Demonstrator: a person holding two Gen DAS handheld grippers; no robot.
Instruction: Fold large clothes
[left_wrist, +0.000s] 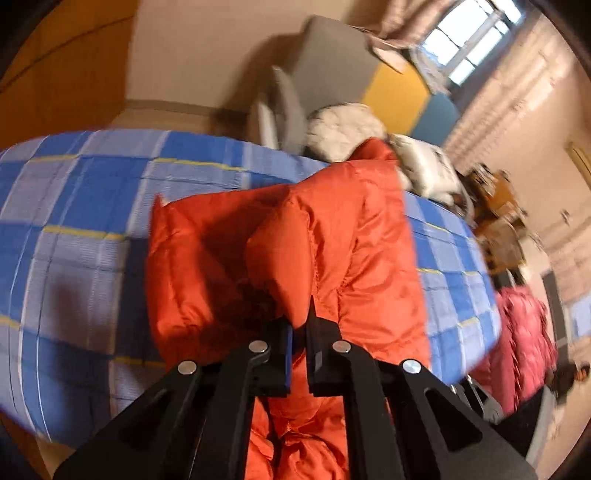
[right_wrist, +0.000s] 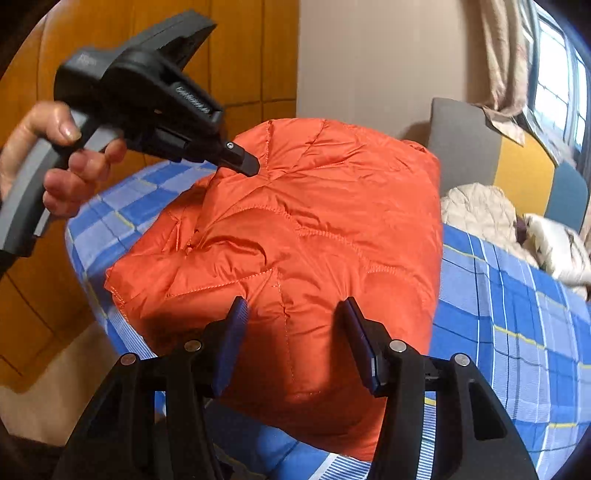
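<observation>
Orange jacket pinched on the bed

Orange quilted jacket (right_wrist: 295, 236) lies bunched on the blue checked bed (right_wrist: 517, 325), near its corner. We see our left hand-held gripper (left_wrist: 300, 332) clamped together on a fold of that jacket, the left hand (right_wrist: 55, 162) wrapped round its grey handle. Our right hand-held gripper (right_wrist: 295, 314) has its pads apart over the jacket, gripping nothing. White bedding (right_wrist: 480, 210) lies along the bed's far edge.
</observation>
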